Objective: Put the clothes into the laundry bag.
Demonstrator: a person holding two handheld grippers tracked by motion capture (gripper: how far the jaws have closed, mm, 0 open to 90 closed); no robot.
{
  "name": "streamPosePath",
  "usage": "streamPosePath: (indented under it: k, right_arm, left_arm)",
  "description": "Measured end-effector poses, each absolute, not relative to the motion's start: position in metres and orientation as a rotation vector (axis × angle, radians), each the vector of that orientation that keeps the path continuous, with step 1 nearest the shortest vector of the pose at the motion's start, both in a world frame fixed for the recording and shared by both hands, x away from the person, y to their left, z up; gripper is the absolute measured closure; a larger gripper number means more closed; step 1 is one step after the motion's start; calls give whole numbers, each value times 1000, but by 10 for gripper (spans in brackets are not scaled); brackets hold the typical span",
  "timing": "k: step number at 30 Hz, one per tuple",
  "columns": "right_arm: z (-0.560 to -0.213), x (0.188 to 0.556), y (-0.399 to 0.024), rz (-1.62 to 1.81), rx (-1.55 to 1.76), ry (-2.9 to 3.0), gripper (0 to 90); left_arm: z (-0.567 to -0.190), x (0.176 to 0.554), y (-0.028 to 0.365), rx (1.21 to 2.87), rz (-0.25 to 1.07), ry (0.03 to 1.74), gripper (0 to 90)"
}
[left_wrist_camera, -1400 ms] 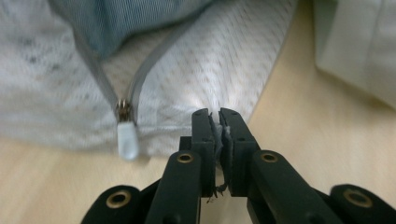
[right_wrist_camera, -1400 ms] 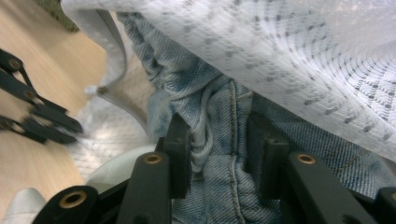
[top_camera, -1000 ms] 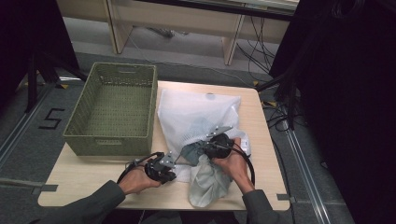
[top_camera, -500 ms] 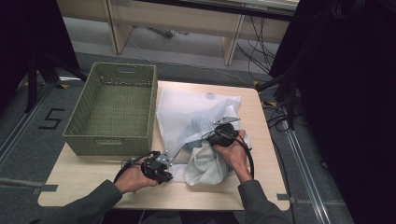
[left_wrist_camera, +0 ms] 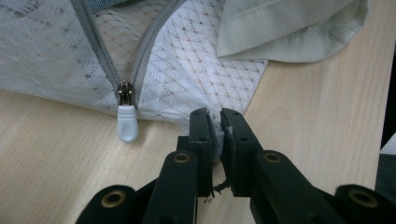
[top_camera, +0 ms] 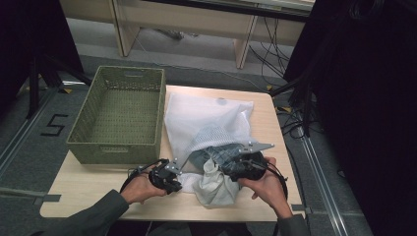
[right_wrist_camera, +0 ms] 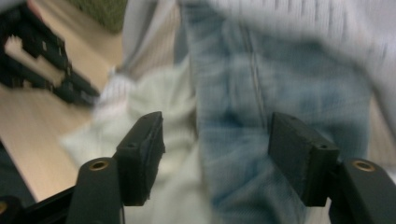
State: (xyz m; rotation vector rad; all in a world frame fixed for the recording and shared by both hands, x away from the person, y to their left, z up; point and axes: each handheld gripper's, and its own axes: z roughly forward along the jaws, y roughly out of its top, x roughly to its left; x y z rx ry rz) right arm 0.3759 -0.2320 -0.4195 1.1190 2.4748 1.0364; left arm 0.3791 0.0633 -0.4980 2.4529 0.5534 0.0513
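Note:
A white mesh laundry bag [top_camera: 206,113] lies on the wooden table [top_camera: 98,191], its zipped mouth toward me. Blue denim [top_camera: 216,153] and a pale cloth [top_camera: 214,187] spill from the mouth. My left gripper [top_camera: 177,171] is shut on the bag's front edge [left_wrist_camera: 215,135], just right of the white zipper pull [left_wrist_camera: 127,122]. My right gripper [top_camera: 228,164] hovers at the mouth; its jaws have just been opening and stand wide. In the right gripper view [right_wrist_camera: 217,154] the pale cloth [right_wrist_camera: 173,107] and denim [right_wrist_camera: 261,116] lie beyond the pads, unpressed.
A green woven basket [top_camera: 118,147] stands on the table's left half, close beside the bag. The table's front edge runs just under both hands. Dark curtains and cables flank the table on the right, and a shelf unit stands behind it.
My right gripper has opened and shifted a little to the right and toward me. The pale cloth bundle has settled on the table. The left gripper keeps its hold in place.

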Motion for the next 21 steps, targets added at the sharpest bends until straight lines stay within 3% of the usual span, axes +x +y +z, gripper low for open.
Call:
streamPosePath:
  k: [5, 13, 14, 17, 19, 21]
  right_arm:
    - [-439, 358, -237, 1003, 1130, 2511, 321]
    - [-482, 363, -199, 808, 1078, 2658, 312]
    - [-482, 365, -198, 789, 1070, 2657, 355]
    - [-482, 371, -201, 752, 1053, 2604, 614]
    - [-482, 375, -204, 751, 1006, 2613, 734]
    - [-479, 378, -203, 738, 990, 2609, 791]
  left_arm:
    - [-498, 380, 64, 2457, 45, 560, 820]
    - [-498, 380, 64, 2456, 44, 558, 818]
    - [-498, 379, 63, 2457, 45, 556, 818]
    - [-498, 380, 64, 2454, 41, 560, 819]
    - [-498, 380, 63, 2452, 37, 562, 822]
    - [-498, 379, 62, 2456, 41, 557, 825]
